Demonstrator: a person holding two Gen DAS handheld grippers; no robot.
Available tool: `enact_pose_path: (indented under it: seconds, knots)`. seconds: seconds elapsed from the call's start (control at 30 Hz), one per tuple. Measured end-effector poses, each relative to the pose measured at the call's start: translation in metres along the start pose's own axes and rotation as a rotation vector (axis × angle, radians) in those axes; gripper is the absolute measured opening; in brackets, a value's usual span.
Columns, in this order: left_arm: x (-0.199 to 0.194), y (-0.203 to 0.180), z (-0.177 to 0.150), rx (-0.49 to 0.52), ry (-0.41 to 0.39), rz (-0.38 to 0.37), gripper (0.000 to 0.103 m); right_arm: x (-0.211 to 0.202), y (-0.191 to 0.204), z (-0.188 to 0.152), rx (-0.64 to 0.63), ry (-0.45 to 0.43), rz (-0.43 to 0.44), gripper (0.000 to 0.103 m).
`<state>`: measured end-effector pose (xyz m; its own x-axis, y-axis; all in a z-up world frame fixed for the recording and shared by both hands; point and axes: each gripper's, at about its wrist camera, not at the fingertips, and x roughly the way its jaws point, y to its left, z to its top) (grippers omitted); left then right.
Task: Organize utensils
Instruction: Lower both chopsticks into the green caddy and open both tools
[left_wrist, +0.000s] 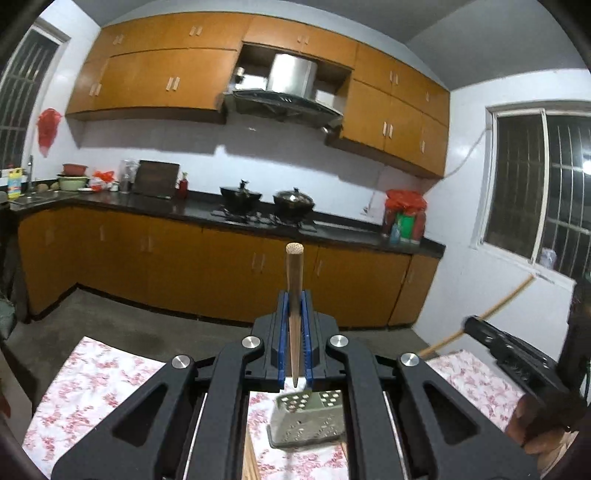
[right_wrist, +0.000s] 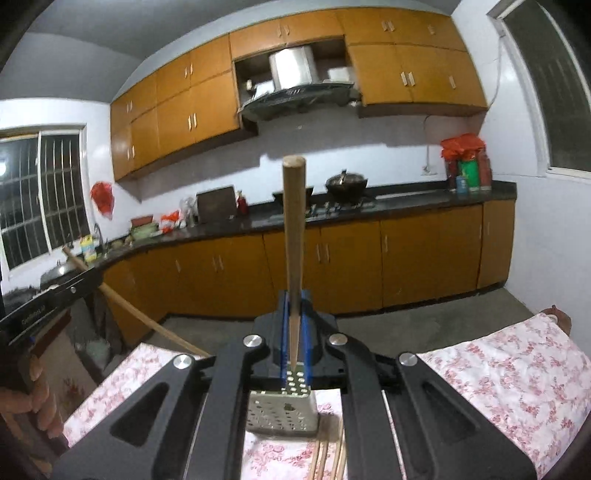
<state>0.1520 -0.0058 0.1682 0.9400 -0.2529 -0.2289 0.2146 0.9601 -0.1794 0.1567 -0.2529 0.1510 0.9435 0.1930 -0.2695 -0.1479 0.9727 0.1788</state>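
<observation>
Wooden chopstick (left_wrist: 294, 291), one, clamped between the blue pads of the left tongs (left_wrist: 295, 314); jaws closed on it, blunt end up at frame centre, thin tip pointing down toward the camera.

Wooden chopstick, second (right_wrist: 293, 240), clamped likewise in the right tongs (right_wrist: 294, 314); jaws closed on its lower part, blunt end standing high at centre frame.

Perforated metal utensil holder (right_wrist: 282, 413), grey, upright on the floral-clothed tabletop (right_wrist: 498, 373), lower centre of both views, directly below the held tips.

Loose chopsticks (right_wrist: 328, 458), several, lying flat on the cloth just below the holder, bottom centre of the right view.

Right tongs also appear at the right edge of the left view, with a hand (left_wrist: 535, 424) gripping the handle.

Kitchen counter with woks, background, mid-frame.
</observation>
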Motion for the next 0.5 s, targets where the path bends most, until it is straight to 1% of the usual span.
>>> enact_pose_path:
  seconds: [0.1,0.17,0.3,0.4,0.47,0.5]
  knots:
    - [0.018,-0.008,-0.014,0.007,0.048,-0.014,0.007,0.021,0.002,-0.008,0.006,0.063,0.008,0.008]
    - [0.029,-0.011,-0.021,0.022,0.062,-0.004,0.007,0.035,0.000,-0.015,0.016,0.104,0.005,0.008]
    - [0.047,-0.009,-0.036,0.008,0.105,-0.010,0.007,0.058,0.000,-0.026,0.031,0.157,-0.011,0.008]
    - [0.058,-0.007,-0.043,-0.005,0.135,-0.003,0.008,0.065,0.001,-0.033,0.036,0.185,-0.013,0.010]
    - [0.063,-0.002,-0.047,-0.028,0.159,-0.003,0.008,0.065,0.003,-0.035,0.038,0.187,-0.009,0.017]
    - [0.059,0.003,-0.048,-0.039,0.165,-0.008,0.010,0.063,0.003,-0.034,0.036,0.181,-0.010,0.027]
